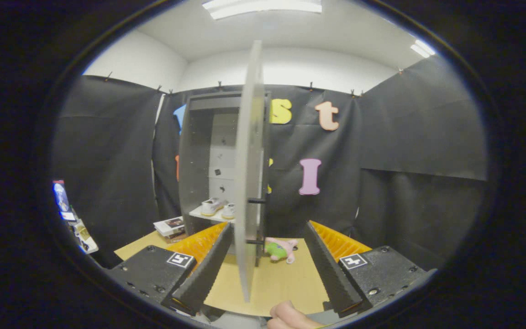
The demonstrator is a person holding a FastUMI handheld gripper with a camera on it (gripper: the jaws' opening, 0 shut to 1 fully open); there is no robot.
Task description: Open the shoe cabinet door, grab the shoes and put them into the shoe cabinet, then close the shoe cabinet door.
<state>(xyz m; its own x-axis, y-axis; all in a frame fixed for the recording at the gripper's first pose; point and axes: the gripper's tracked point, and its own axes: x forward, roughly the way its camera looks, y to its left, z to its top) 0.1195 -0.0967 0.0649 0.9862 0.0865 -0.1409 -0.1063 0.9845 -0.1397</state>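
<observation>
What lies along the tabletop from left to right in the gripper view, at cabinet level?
Stack of books → shoes on the open cabinet's shelf → edge-on cabinet door, between the open fingers → plush toy on the table.

Recording booth: black cloth walls (409, 137) (clipped up), white ceiling, strip lights (263, 6)

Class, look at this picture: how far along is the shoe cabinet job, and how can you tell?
Done: the cabinet is open and the shoes sit on its shelf. In hand: the door stands edge-on between the open gripper's fingers, neither pressing it. Left: swinging the door closed.
</observation>
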